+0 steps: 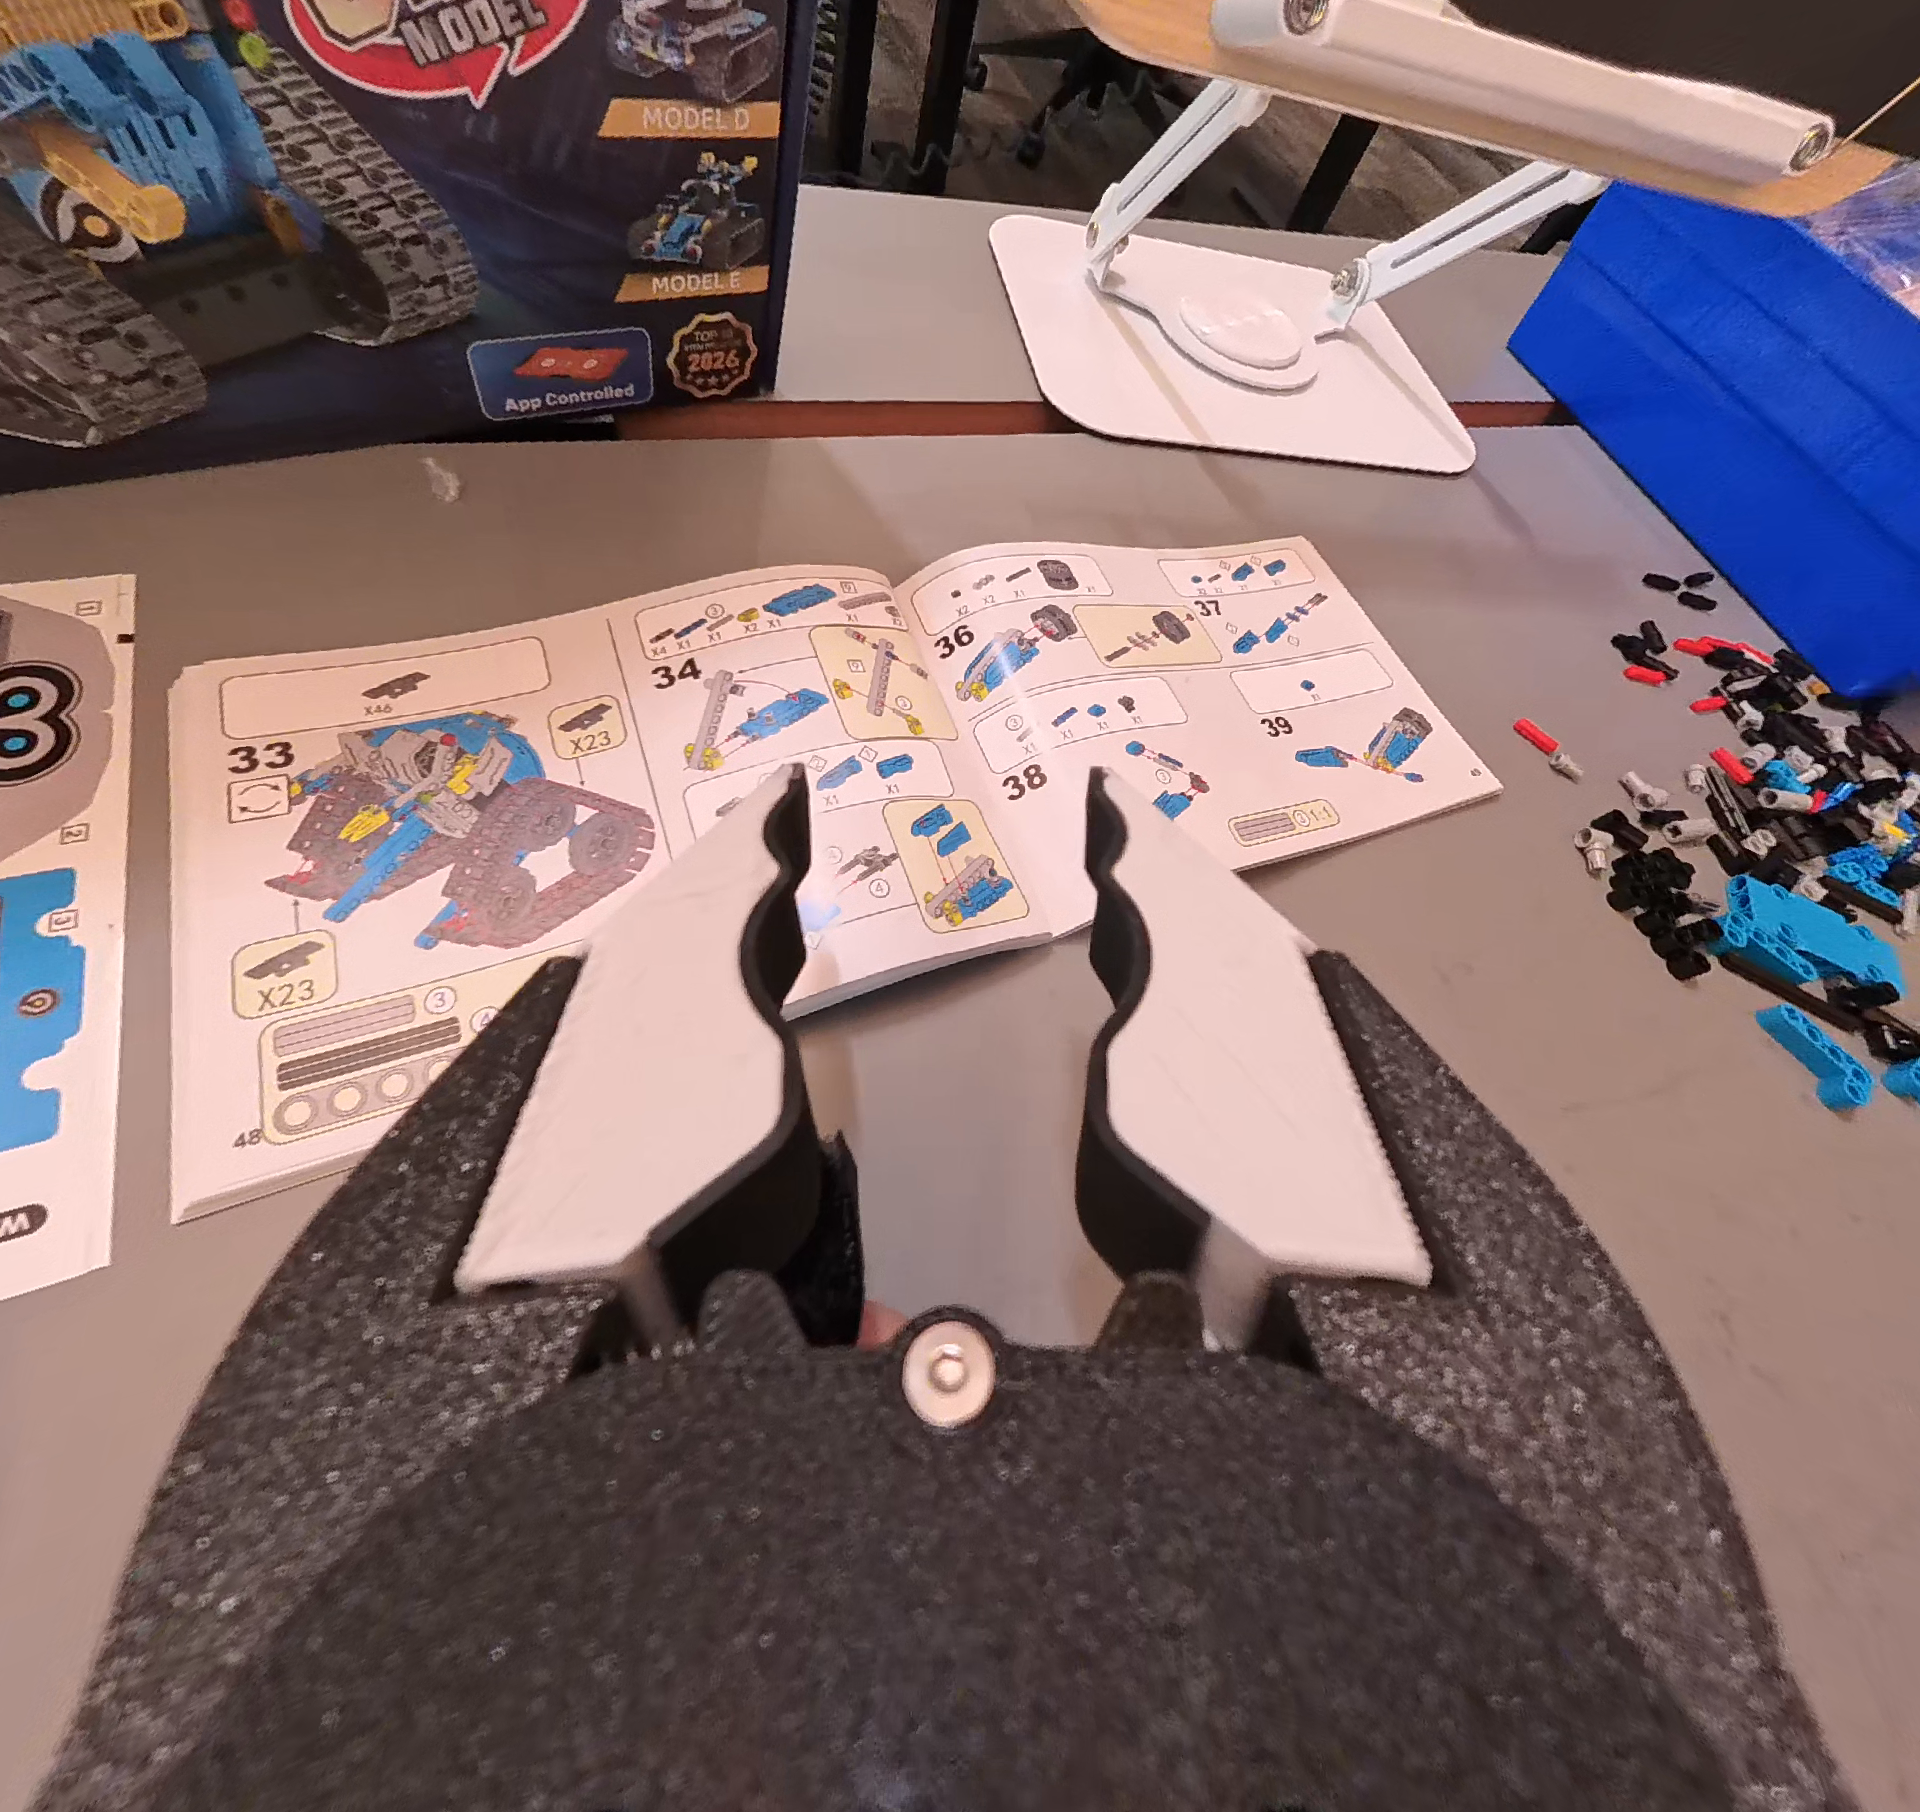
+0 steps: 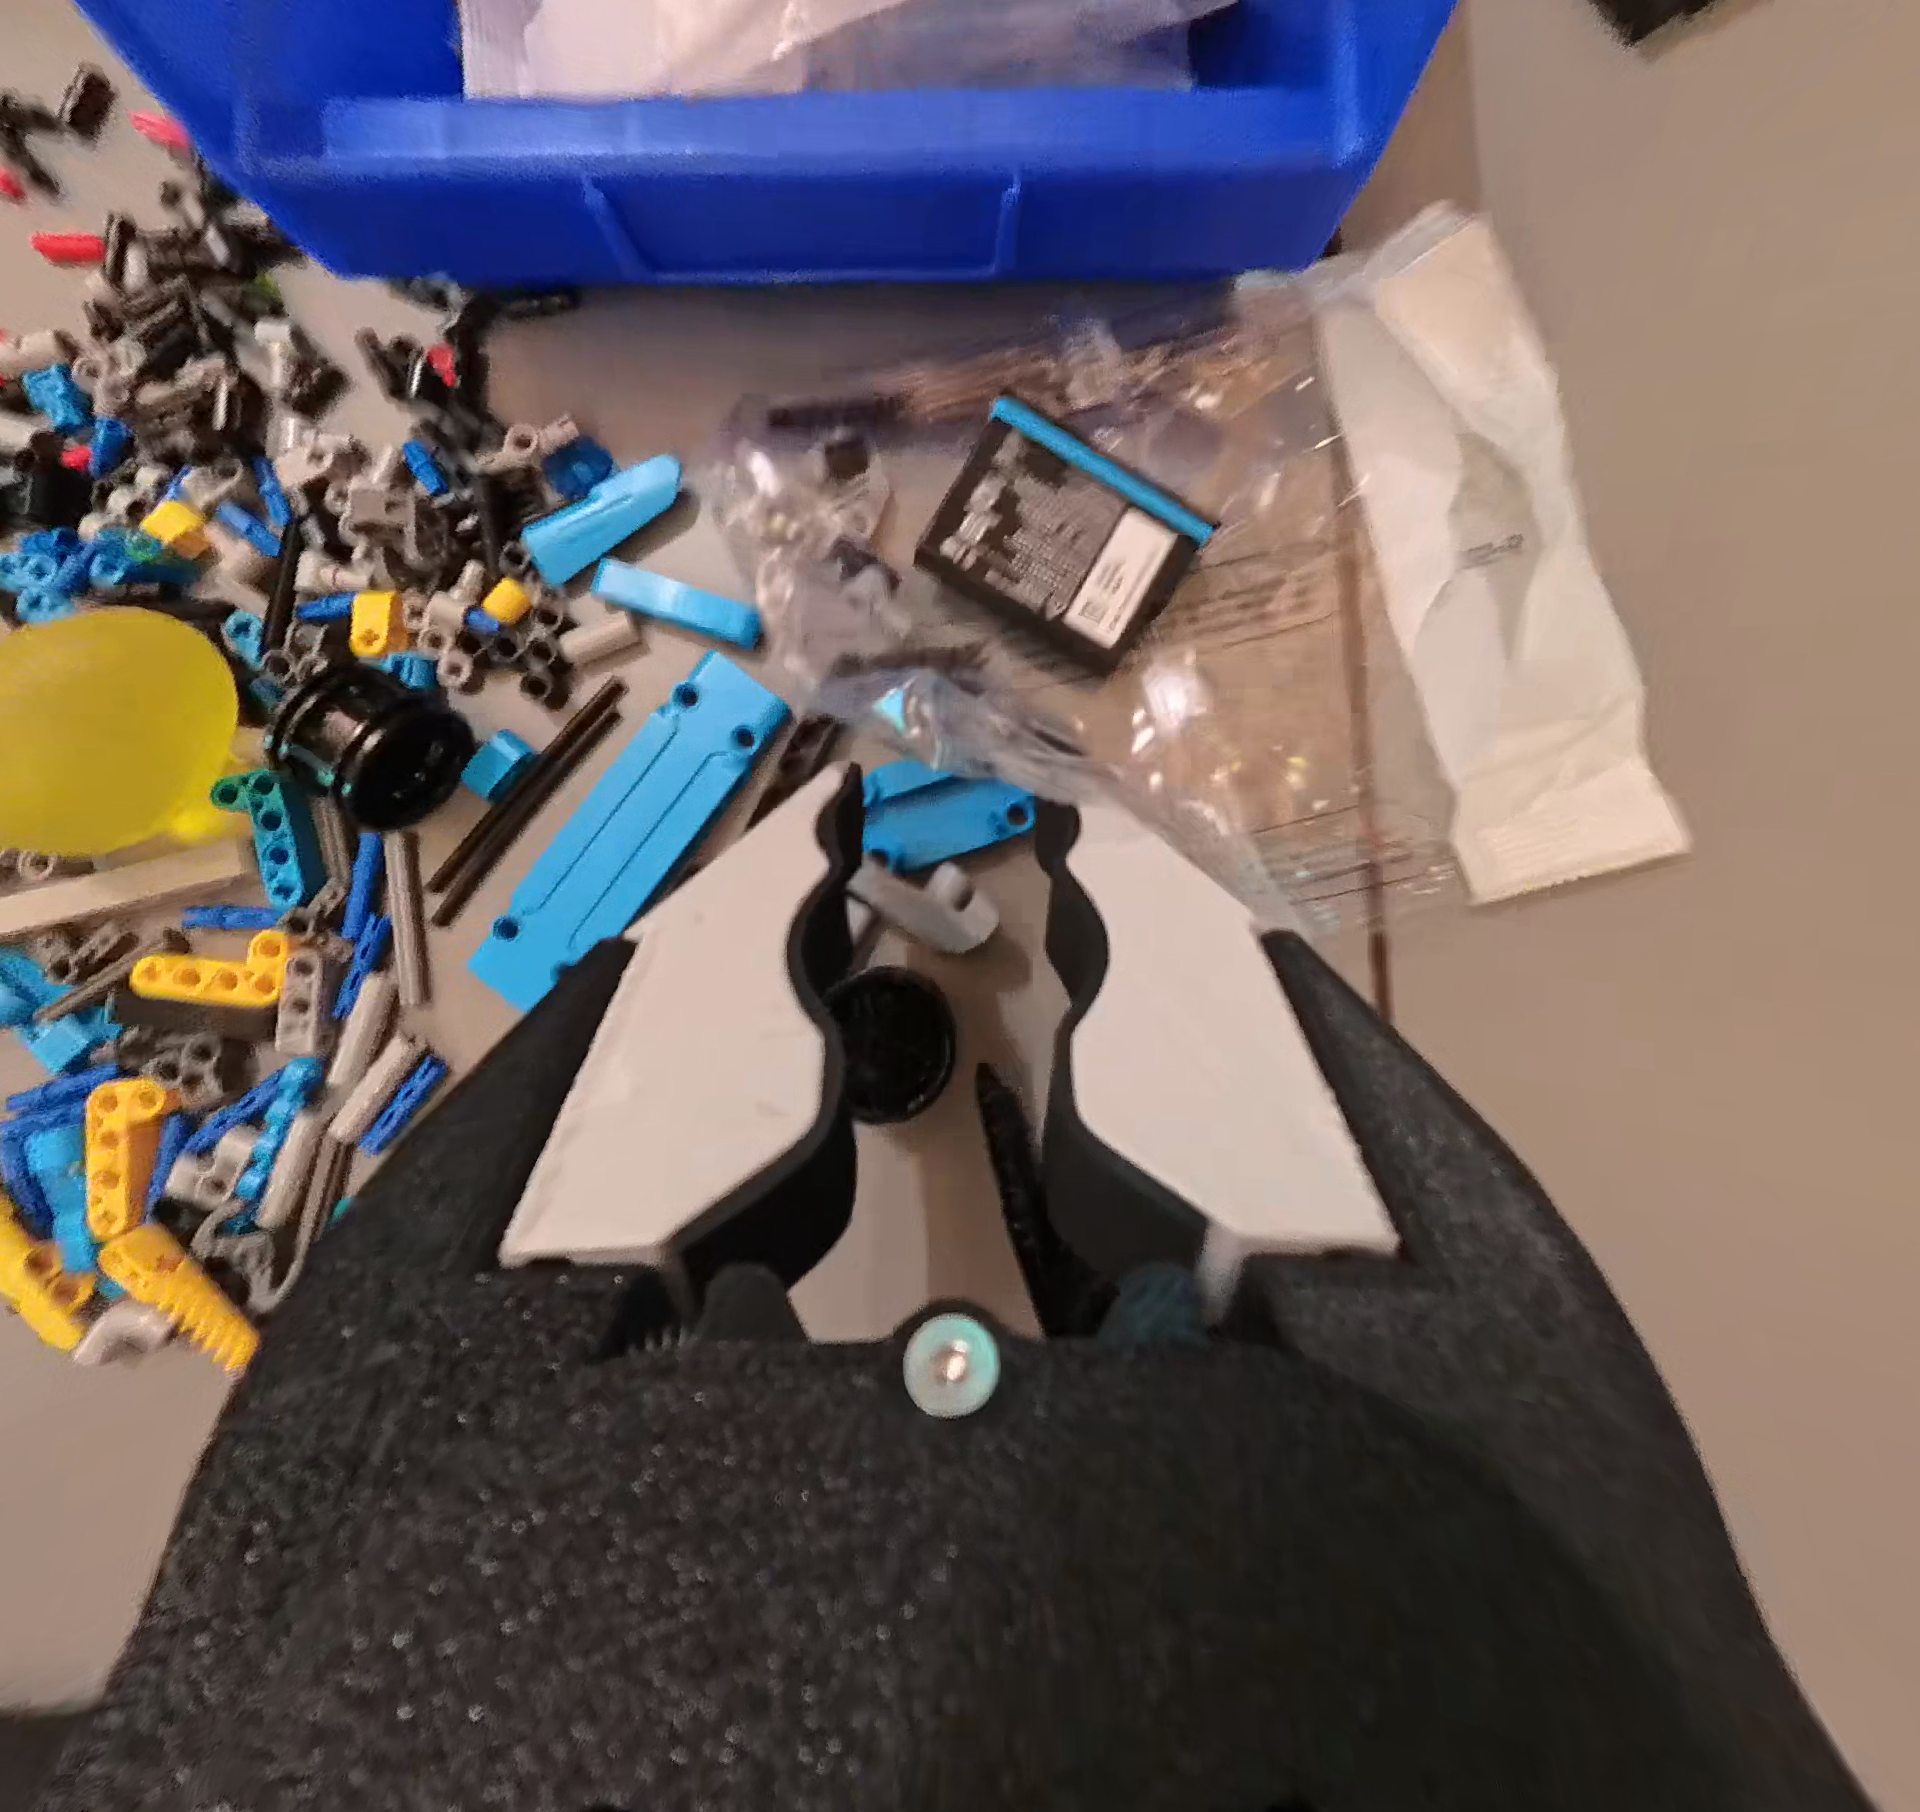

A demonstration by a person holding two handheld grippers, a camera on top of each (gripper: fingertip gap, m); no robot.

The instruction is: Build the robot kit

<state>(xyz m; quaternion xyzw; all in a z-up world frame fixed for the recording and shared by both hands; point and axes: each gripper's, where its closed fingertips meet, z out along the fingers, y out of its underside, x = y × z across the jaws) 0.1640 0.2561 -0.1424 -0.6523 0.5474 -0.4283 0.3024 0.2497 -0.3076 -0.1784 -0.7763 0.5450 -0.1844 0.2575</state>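
while your left tongs hang spread and empty over the open instruction booklet mid-bench, your right tongs gape above a small black wheel beside the loose parts heap fronting the blue bin; nothing looks assembled yet.

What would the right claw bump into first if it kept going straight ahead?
Probably the small bright-blue plastic panel lying right past the open right claw, though depth is hard to judge; the crinkled clear plastic bag lies beyond.
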